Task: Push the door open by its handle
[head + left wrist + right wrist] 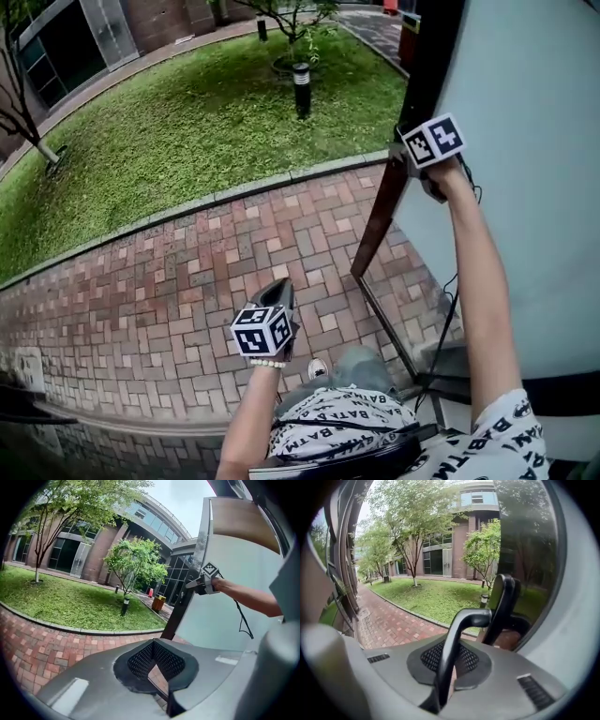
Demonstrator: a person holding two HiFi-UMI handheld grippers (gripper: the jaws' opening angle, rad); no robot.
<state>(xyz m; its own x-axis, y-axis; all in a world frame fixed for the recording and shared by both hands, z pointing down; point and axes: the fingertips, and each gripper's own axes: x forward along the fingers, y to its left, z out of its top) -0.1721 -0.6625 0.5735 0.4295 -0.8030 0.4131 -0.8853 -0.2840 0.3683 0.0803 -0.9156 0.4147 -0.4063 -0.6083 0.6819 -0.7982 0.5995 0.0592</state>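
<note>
The door (525, 187) is a frosted glass panel in a dark frame (389, 202), standing swung out over the paving at the right of the head view. My right gripper (412, 159) is raised at the door's edge, arm stretched out. In the right gripper view its jaws (452, 663) are shut on the black curved door handle (461, 630), which rises between the pads. The left gripper view shows the same hold from the side (199, 584). My left gripper (278, 289) hangs low over the bricks, away from the door, shut with nothing between its pads (157, 667).
Red brick paving (169, 281) lies beyond the doorway, bordered by a curb and a lawn (187, 122) with a black bollard lamp (301, 89) and small trees. A yellow bin (158, 603) stands far off. A cable (448, 319) hangs from my right arm.
</note>
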